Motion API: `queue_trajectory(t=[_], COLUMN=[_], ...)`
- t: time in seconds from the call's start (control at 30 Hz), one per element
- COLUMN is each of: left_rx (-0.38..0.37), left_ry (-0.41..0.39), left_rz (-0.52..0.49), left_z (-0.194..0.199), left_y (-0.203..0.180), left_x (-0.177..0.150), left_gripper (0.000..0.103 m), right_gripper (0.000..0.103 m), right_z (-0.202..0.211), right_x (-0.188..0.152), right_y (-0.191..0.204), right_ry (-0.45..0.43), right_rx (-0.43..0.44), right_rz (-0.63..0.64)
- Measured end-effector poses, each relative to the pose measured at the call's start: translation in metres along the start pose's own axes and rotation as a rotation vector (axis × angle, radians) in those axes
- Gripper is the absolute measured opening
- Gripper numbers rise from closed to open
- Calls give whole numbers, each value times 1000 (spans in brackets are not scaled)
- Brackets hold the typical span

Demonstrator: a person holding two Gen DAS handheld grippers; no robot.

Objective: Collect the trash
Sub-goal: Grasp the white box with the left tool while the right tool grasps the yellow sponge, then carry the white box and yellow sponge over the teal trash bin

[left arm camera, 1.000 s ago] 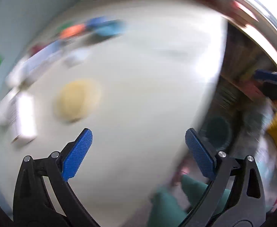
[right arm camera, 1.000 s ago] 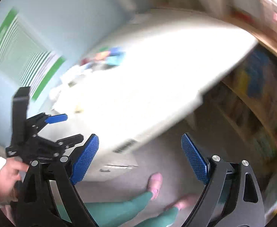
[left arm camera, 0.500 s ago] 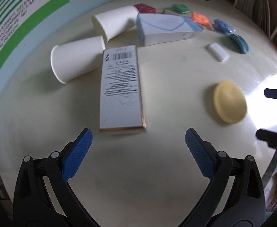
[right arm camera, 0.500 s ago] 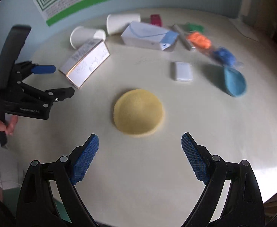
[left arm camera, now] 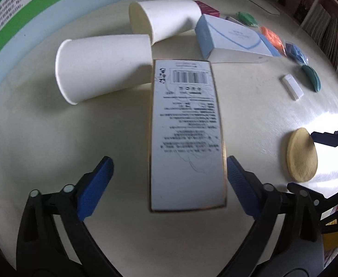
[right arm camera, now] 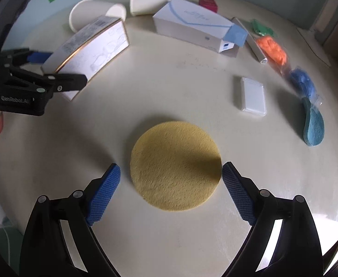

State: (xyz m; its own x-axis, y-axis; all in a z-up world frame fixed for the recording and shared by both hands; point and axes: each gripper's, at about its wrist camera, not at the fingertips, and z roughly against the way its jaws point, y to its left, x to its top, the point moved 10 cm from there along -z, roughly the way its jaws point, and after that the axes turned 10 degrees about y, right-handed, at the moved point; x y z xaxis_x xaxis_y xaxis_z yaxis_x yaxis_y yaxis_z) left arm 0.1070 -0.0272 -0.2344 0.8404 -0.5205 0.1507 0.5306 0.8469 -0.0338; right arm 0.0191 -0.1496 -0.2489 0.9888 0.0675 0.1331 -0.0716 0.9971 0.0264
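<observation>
The left hand-held gripper point(left arm camera: 167, 180) is spread wide and lined up with the long white box point(left arm camera: 187, 133), which lies flat on the bench point(left arm camera: 53, 152) with its barcode face up. Its two pads sit either side of the box's near end, the right one just beside the edge, neither yet pressing. The right hand-held gripper point(right arm camera: 171, 182) is likewise spread, and frames the round yellow sponge point(right arm camera: 175, 166) near the middle of the bench.

The step in hand looks like a first pick of trash with each hand. For the box, it would pay to push a little further forward so the pads bear on the long side walls rather than the corner, then close squarely; thin card probably gives under a hard squeeze. The sponge is flat and soft, so the right pads likely need to drop to the bench surface and pinch in from the rim.

Two paper cups lie on their sides behind the box, the nearer cup point(left arm camera: 104, 67) touching its far corner and the farther cup point(left arm camera: 166, 20) just behind. The farther cup's mouth faces the camera and shows nothing inside; the nearer cup's inside cannot be seen. A blue and white carton point(left arm camera: 233, 43) lies closed. No bin is visible in either view.
</observation>
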Motion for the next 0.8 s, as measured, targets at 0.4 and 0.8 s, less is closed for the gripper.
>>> queue_trajectory(t=[0.4,0.8], left_rx=[24,48], left_ry=[-1,-76], left_rz=[-50,-156], left_z=[2,50], left_y=[-11,-57], left_x=[10,16], left_gripper=[47,47], right_gripper=[77,77], right_z=[9,62], right_x=[5,-21], right_y=[-7,-35], right_ry=[-22,-111], right_rx=[29,65], right_rz=[-62,-168])
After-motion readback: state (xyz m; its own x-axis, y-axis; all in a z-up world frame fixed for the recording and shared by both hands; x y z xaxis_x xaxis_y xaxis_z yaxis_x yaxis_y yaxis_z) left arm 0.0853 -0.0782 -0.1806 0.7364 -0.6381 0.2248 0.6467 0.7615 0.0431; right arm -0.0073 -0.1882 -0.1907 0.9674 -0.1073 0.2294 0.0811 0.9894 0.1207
